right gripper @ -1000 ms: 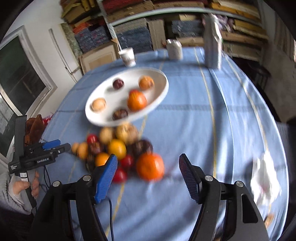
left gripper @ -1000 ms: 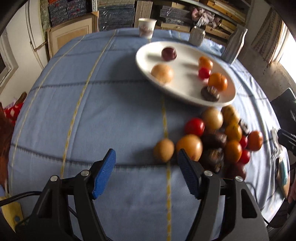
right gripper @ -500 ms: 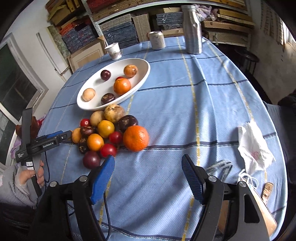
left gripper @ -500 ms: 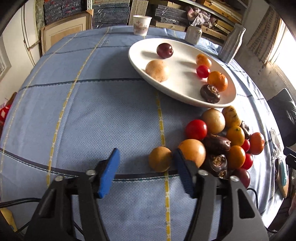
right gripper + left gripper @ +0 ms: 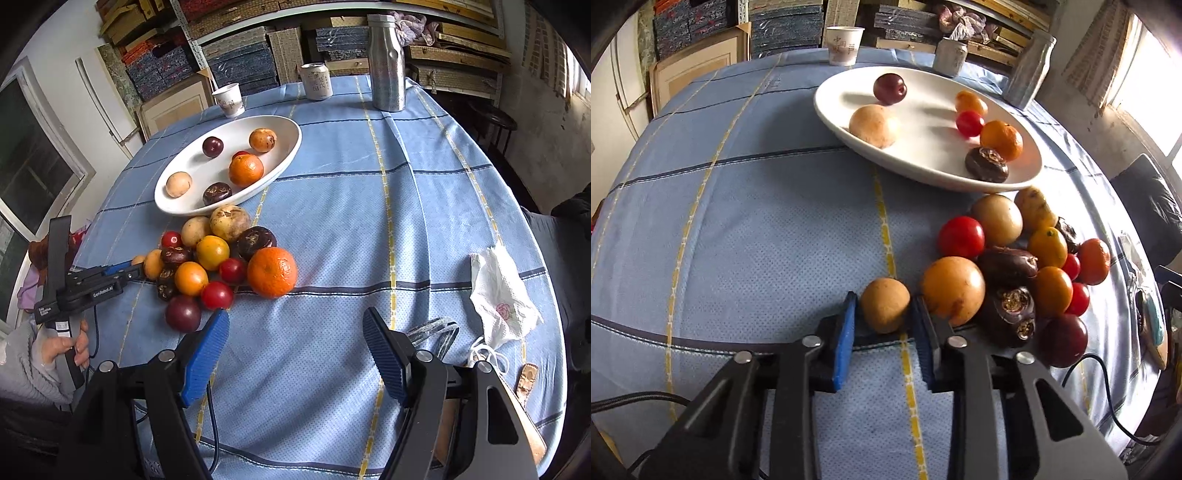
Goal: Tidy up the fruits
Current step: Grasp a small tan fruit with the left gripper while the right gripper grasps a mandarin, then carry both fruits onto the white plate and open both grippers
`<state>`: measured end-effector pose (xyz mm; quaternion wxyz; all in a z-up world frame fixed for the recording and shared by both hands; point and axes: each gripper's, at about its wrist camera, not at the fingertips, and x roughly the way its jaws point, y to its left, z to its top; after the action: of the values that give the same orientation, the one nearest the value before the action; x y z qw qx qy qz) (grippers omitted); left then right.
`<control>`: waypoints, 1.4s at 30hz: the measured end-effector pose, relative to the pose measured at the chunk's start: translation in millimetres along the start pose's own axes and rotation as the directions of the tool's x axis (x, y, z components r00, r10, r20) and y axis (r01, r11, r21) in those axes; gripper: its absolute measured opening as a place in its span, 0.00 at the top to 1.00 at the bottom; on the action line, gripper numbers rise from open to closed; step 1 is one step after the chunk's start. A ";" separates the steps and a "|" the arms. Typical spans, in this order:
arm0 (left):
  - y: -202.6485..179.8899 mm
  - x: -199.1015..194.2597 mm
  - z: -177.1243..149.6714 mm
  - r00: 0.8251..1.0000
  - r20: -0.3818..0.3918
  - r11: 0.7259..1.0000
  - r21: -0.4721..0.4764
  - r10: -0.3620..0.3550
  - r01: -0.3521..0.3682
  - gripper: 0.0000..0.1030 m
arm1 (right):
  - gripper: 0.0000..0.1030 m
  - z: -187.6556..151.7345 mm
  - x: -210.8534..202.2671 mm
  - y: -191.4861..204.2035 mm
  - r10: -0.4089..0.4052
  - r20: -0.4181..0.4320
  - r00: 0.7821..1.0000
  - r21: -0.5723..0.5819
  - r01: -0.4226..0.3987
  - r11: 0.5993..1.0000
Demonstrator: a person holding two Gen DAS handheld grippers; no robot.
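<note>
My left gripper (image 5: 884,314) has its blue pads either side of the small tan fruit (image 5: 884,310) at the near edge of the pile, pinching it or all but touching; I took this outlier because nothing crowds its left side, though the right pad squeezes against the large yellow-orange fruit (image 5: 953,290). My right gripper (image 5: 295,332) hangs spread wide over bare blue tablecloth (image 5: 369,221), out of the way. Beyond lies the heap of loose fruit (image 5: 218,258), and past it the white oval plate (image 5: 923,166), already holding six pieces, where I judge this one goes.
</note>
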<state>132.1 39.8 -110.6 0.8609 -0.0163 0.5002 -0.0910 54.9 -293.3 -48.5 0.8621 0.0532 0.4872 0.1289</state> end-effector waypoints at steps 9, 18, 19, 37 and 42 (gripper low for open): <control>6.2 -37.9 -6.4 0.998 0.050 0.999 -0.039 0.023 -0.021 0.74 | 0.27 13.4 40.9 12.5 0.018 -0.061 0.998 -0.074 -0.022 0.997; 14.7 -62.1 -22.9 0.998 0.053 0.995 -0.098 0.039 -0.034 0.74 | 0.28 34.0 81.8 21.1 0.022 -0.097 0.995 -0.108 -0.033 0.994; 15.4 -62.1 -23.2 0.998 0.050 0.994 -0.102 0.041 -0.036 0.74 | 0.28 34.2 83.3 21.0 0.022 -0.099 0.995 -0.108 -0.033 0.994; 6.1 -53.5 -19.5 0.999 0.028 0.997 -0.078 0.021 -0.019 0.74 | 0.56 32.1 93.9 24.9 0.015 -0.114 0.993 -0.144 -0.031 0.989; 1.3 -51.7 -18.6 1.000 0.022 0.997 -0.069 0.019 -0.017 0.74 | 0.56 24.8 88.3 22.3 0.029 -0.114 0.993 -0.128 -0.044 0.991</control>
<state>91.3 51.1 -75.7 0.8663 -0.0424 0.4933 -0.0656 115.7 -246.9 -103.7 0.8325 -0.0013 0.5243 0.1790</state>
